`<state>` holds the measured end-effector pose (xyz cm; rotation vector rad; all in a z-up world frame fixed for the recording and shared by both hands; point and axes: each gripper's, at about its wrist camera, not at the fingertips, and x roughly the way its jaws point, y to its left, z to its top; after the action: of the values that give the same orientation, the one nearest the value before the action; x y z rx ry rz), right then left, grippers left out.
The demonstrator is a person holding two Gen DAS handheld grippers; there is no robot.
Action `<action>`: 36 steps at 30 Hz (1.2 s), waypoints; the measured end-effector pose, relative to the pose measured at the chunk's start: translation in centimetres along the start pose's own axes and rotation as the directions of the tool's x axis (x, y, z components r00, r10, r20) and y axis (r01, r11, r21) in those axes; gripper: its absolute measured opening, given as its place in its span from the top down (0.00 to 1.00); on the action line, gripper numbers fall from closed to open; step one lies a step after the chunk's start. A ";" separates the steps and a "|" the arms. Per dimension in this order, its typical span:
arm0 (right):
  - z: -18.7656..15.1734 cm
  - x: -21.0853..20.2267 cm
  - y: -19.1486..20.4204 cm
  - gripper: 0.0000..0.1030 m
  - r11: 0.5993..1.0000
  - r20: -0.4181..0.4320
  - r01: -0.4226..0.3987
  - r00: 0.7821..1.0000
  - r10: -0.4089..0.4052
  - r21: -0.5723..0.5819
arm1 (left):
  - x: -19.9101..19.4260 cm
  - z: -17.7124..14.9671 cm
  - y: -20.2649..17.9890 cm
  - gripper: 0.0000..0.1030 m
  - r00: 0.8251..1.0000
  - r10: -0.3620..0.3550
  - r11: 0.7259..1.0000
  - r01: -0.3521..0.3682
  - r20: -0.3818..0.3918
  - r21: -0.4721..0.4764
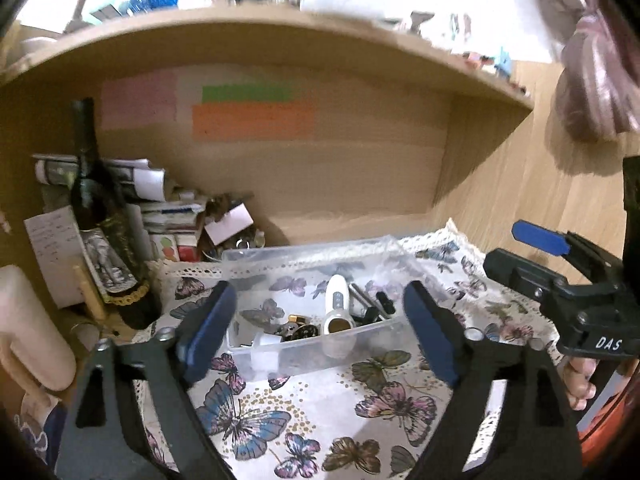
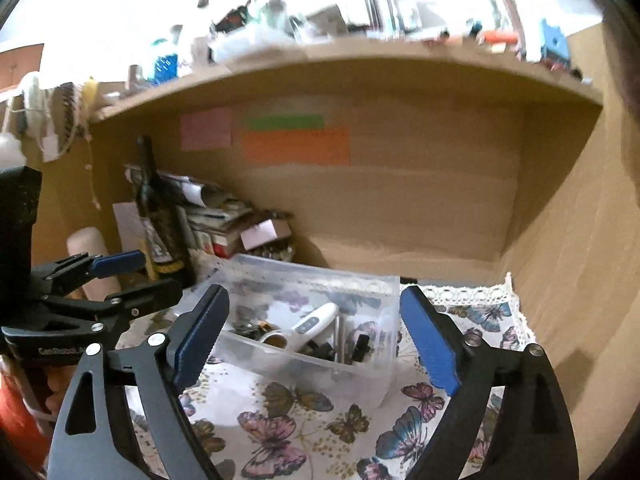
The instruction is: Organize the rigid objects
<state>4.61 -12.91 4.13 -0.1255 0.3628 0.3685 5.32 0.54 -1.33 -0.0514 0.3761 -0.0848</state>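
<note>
A clear plastic bin stands on a butterfly-print cloth inside a wooden cubby. It holds a white thermometer-like device and several small dark metal and plastic parts. My left gripper is open and empty, its jaws on either side of the bin's near wall. My right gripper is open and empty, framing the bin from the front right. Each gripper shows in the other's view, the right one and the left one, both open.
A dark wine bottle stands at the left by stacked papers and boxes. A pale roll lies at far left. A cluttered shelf hangs overhead. The cubby's right wall is close.
</note>
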 end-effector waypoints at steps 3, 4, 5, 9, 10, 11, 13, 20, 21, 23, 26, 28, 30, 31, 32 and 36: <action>-0.3 -1.5 0.6 0.07 1.000 0.031 -0.003 1.000 0.003 0.001 | -1.8 -0.2 0.2 0.09 0.999 0.003 1.000 -0.003 0.041 -0.002; -0.3 -1.8 0.8 0.04 1.000 0.040 -0.002 0.999 0.002 0.002 | -2.3 -0.2 0.2 0.06 0.999 0.005 1.000 -0.005 0.054 0.002; -0.4 -2.0 0.9 0.01 1.000 0.047 -0.001 0.999 0.001 0.002 | -2.8 -0.3 0.1 0.04 0.998 0.008 1.000 -0.009 0.068 0.006; -0.7 -3.0 1.4 0.00 1.000 0.066 -0.004 0.998 0.003 0.010 | -4.1 -0.7 -0.3 0.02 0.995 0.020 1.000 -0.022 0.098 0.018; -0.8 -3.3 1.4 0.00 1.000 0.069 -0.005 0.998 0.004 0.012 | -4.3 -0.8 -0.4 0.02 0.995 0.020 1.000 -0.022 0.101 0.020; -0.9 -3.5 1.5 0.00 1.000 0.072 -0.006 0.997 0.005 0.015 | -4.5 -0.9 -0.5 0.02 0.994 0.019 1.000 -0.021 0.103 0.023; -1.1 -3.9 1.6 0.00 1.000 0.074 -0.006 0.997 0.005 0.020 | -4.9 -1.1 -0.7 0.02 0.994 0.020 0.999 -0.023 0.110 0.029; -1.4 -4.4 1.6 0.00 1.000 0.079 -0.001 0.997 -0.001 0.026 | -5.4 -1.3 -1.1 0.01 0.991 0.021 0.999 -0.026 0.130 0.033; -1.4 -4.4 1.5 0.00 1.000 0.079 -0.001 0.997 -0.002 0.026 | -5.4 -1.3 -1.1 0.01 0.991 0.021 0.999 -0.025 0.130 0.033; -1.4 -4.5 1.5 0.00 1.000 0.081 0.001 0.997 -0.003 0.028 | -5.4 -1.3 -1.1 0.01 0.991 0.021 0.999 -0.026 0.131 0.034; -1.5 -4.6 1.4 0.00 0.999 0.081 0.002 0.997 -0.005 0.034 | -5.4 -1.3 -1.2 0.01 0.991 0.020 0.999 -0.025 0.131 0.033; -1.5 -4.6 1.4 0.00 0.999 0.081 0.002 0.997 -0.005 0.033 | -5.4 -1.3 -1.2 0.01 0.991 0.019 0.999 -0.023 0.132 0.030; -1.5 -4.6 1.4 0.00 0.999 0.082 0.002 0.997 -0.005 0.032 | -5.4 -1.2 -1.1 0.01 0.991 0.014 0.999 -0.018 0.131 0.026; -1.5 -4.6 1.4 0.00 0.999 0.082 0.001 0.997 -0.004 0.032 | -5.4 -1.2 -1.2 0.00 0.991 0.015 1.000 -0.018 0.131 0.025; -1.5 -4.6 1.3 0.00 1.000 0.082 0.000 0.997 -0.002 0.031 | -5.4 -1.2 -1.1 0.00 0.991 0.017 0.999 -0.021 0.132 0.026; -1.5 -4.6 1.4 0.00 0.999 0.082 0.000 0.997 -0.003 0.032 | -5.4 -1.2 -1.1 0.00 0.991 0.020 0.999 -0.023 0.133 0.027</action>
<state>-0.38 -13.38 4.34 -0.0789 0.2871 0.3652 -0.24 -0.14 -0.38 -0.0247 0.2423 -0.0649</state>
